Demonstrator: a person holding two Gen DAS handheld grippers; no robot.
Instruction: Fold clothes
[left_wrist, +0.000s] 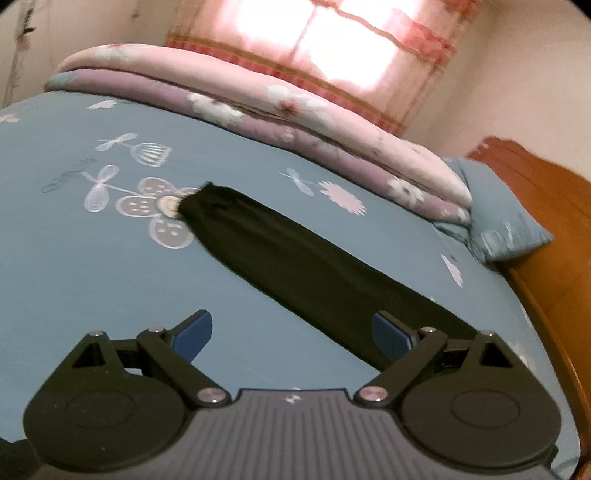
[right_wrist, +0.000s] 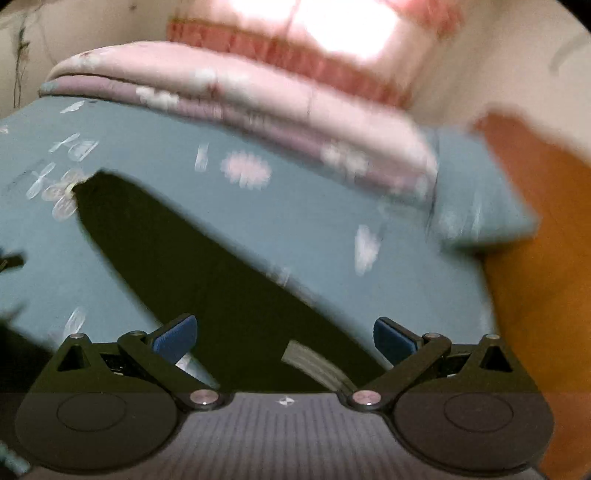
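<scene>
Both claws stand wide apart and grip nothing: the left gripper (left_wrist: 291, 334) hovers over the blue bedsheet (left_wrist: 110, 280), the right gripper (right_wrist: 284, 339) over the black garment (right_wrist: 192, 258), which stretches flat from 5 o'clock toward 10 o'clock in the left view.

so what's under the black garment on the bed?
The black garment lies flat on the blue patterned bedsheet. Its far end covers part of a printed flower. Whatever else lies beneath is hidden by the fabric.

Garment (left_wrist: 280, 254) on bedsheet (left_wrist: 92, 266), before folded quilt (left_wrist: 258, 107) (pillow (left_wrist: 495, 218) right)
</scene>
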